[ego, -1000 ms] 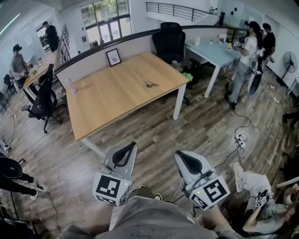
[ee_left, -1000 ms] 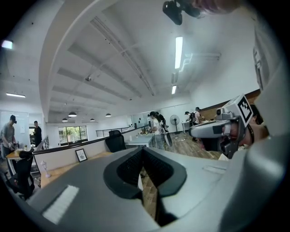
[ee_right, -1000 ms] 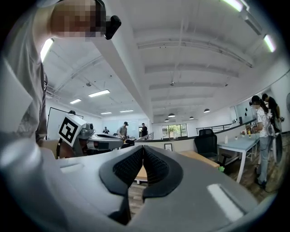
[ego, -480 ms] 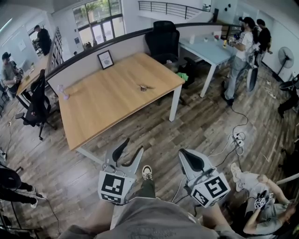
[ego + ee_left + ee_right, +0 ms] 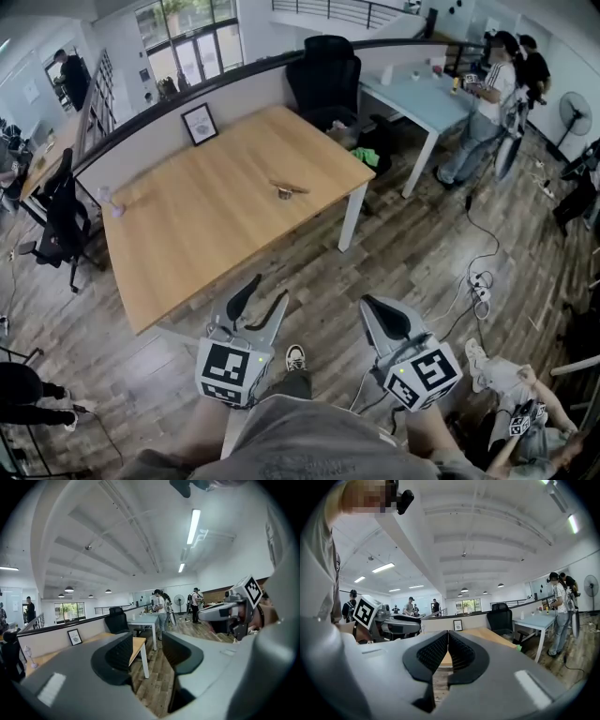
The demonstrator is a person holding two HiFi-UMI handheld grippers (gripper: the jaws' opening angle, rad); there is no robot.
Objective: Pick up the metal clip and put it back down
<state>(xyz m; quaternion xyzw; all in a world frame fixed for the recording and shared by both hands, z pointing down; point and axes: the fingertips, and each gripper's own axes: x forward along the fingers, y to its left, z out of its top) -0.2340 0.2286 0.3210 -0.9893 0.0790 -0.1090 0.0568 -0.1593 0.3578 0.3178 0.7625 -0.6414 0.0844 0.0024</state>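
The metal clip [image 5: 286, 190] is only a small dark shape in the head view, too far off for me to make out its form. It lies alone towards the right end of the wooden table [image 5: 187, 234], well apart from both grippers. Both gripper views look out level across the room, and the clip's spot on the tabletop is hidden behind the jaws. My torso cuts off the bottom of the head view.

The left gripper [image 5: 268, 292] hangs over the wood-plank floor [image 5: 412, 244] with its jaws spread and nothing between them. The right gripper [image 5: 382, 306] has its jaws pressed together, empty. A low partition [image 5: 141, 131] with a framed picture [image 5: 199, 124] backs the table. Beyond it stand a black office chair [image 5: 323, 75] and a pale blue table [image 5: 422, 94], with people [image 5: 492, 94] on the right.
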